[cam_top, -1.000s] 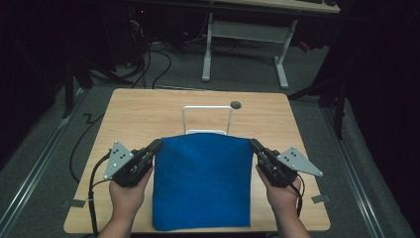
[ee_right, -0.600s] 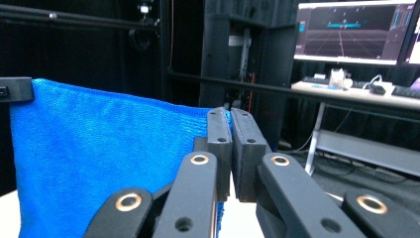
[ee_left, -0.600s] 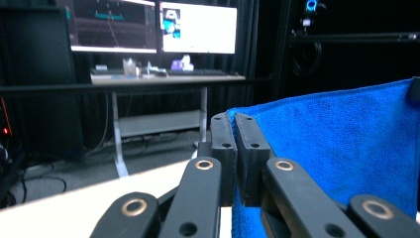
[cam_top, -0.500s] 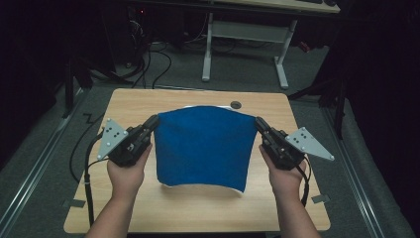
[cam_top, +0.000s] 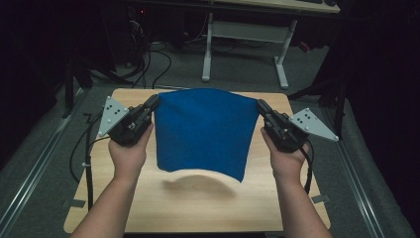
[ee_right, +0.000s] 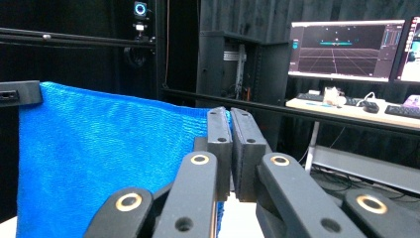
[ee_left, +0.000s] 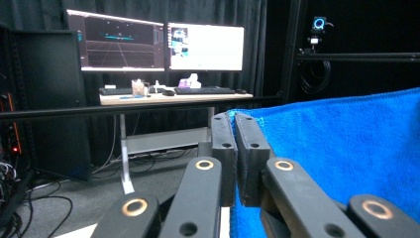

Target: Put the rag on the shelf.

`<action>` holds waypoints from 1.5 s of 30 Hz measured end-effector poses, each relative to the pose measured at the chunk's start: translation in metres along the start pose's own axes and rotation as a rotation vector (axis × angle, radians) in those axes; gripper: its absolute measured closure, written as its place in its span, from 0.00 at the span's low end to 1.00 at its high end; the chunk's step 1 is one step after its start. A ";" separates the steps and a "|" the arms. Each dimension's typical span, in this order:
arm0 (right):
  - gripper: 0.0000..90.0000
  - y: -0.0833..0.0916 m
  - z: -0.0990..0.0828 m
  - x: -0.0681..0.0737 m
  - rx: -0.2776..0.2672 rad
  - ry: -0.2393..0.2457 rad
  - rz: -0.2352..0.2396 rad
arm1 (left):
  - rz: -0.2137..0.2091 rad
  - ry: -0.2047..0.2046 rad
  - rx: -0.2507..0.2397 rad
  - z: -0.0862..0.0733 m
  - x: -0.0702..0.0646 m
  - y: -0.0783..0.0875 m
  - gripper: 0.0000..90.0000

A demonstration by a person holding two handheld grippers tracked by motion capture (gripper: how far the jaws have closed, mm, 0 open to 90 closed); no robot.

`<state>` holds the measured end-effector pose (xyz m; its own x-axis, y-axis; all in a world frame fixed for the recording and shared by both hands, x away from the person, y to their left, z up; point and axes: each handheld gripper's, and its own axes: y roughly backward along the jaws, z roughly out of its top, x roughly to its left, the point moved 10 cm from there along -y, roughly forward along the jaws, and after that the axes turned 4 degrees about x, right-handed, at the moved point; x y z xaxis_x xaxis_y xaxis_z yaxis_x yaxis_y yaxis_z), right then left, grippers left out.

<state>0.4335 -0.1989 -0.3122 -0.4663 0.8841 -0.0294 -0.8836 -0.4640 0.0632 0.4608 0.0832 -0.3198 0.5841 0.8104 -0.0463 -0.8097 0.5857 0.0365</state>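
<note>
Cloth now hangs higher off the table, fingers of both grippers clamping its corners.

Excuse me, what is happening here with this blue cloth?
A person holds a two-jaw gripper in each hand and lifts a blue cloth above a wooden table. The left gripper is shut on the cloth's top left corner, and the right gripper is shut on its top right corner. The cloth hangs spread between them, its lower edge off the table and casting a shadow there.
</note>
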 end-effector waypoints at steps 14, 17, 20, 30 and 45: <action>0.99 -0.042 0.009 -0.031 0.020 -0.025 -0.049 | 0.052 -0.028 0.035 0.009 0.033 -0.043 0.98; 0.99 -0.049 0.009 -0.038 0.019 -0.040 -0.057 | 0.064 -0.066 0.037 0.012 0.034 -0.052 0.98; 0.99 -0.062 0.007 -0.047 0.027 -0.051 -0.070 | 0.068 -0.076 0.043 0.014 0.039 -0.065 0.98; 0.99 -0.101 0.004 -0.080 0.058 -0.053 -0.112 | 0.109 -0.050 0.091 0.005 0.065 -0.100 0.98; 0.99 -0.153 -0.026 -0.103 0.199 0.004 -0.155 | 0.136 -0.017 0.212 -0.034 0.094 -0.141 0.98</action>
<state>0.6156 -0.2208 -0.3452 -0.3269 0.9433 -0.0580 -0.9190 -0.3029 0.2525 0.6275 0.0760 -0.3633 0.4726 0.8812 -0.0101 -0.8521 0.4598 0.2500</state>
